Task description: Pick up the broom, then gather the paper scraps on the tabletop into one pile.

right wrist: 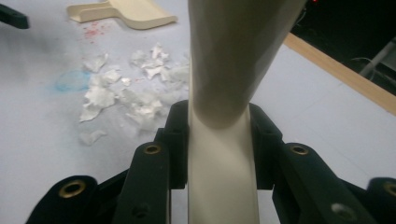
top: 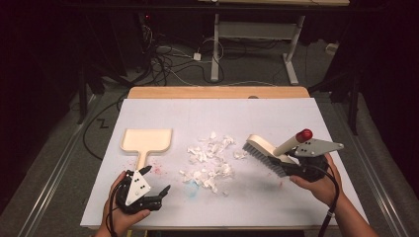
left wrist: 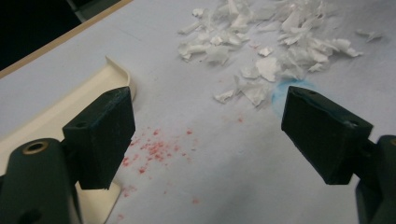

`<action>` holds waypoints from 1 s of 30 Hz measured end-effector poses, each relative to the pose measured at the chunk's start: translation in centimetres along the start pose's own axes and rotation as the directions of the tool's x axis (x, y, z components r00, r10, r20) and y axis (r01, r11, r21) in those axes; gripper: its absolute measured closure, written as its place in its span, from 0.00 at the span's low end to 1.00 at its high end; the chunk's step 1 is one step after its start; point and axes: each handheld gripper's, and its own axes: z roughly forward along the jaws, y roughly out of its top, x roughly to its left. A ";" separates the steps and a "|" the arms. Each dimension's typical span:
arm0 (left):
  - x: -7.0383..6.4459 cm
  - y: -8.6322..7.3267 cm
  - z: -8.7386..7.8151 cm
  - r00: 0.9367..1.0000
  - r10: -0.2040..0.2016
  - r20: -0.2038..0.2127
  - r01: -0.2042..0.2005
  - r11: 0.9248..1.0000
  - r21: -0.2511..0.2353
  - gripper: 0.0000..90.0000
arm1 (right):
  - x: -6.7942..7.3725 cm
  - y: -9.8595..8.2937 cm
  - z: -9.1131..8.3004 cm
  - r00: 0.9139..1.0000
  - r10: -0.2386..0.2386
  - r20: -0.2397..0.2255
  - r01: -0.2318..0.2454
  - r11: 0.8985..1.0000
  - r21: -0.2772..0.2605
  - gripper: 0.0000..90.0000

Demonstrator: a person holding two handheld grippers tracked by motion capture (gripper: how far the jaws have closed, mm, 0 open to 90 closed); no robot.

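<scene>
Paper scraps (top: 211,160) sit dead centre of the frame on the table (top: 296,207). The dustpan (top: 146,142) lies left of them, with the left gripper (top: 159,193) below it at lower left. The brush (top: 269,150) is right of the pile, in the right gripper (top: 296,165).

Cream dustpan (top: 147,140), torn paper scraps (top: 211,160), right gripper (top: 296,163) clamping brush (top: 274,150), left gripper (top: 158,193) jaws apart
</scene>
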 end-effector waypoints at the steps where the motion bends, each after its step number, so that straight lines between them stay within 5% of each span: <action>1: -0.1 0.0 0.0 1.000 0.008 0.000 -0.008 1.000 0.010 0.19 | -0.4 0.0 0.2 1.000 0.008 0.015 -0.009 1.000 0.004 0.75; 14: 0.0 -0.7 0.8 1.000 0.010 -0.002 -0.009 0.998 0.066 0.19 | -4.4 0.9 4.3 0.987 -0.026 0.156 0.013 0.996 0.084 0.75; 18: -0.1 -0.7 0.9 1.000 0.018 -0.003 -0.018 0.997 0.076 0.19 | -5.9 1.5 7.6 0.981 -0.034 0.190 0.009 0.991 0.131 0.75; 23: -0.1 -0.9 1.1 1.000 0.027 -0.007 -0.026 0.995 0.099 0.19 | -6.2 2.1 10.4 0.981 -0.032 0.193 0.002 0.988 0.152 0.75; 30: 0.2 -1.1 1.1 1.000 0.016 -0.002 -0.015 0.996 0.092 0.19 | -5.3 3.7 15.2 0.960 -0.134 0.244 0.078 0.971 0.227 0.75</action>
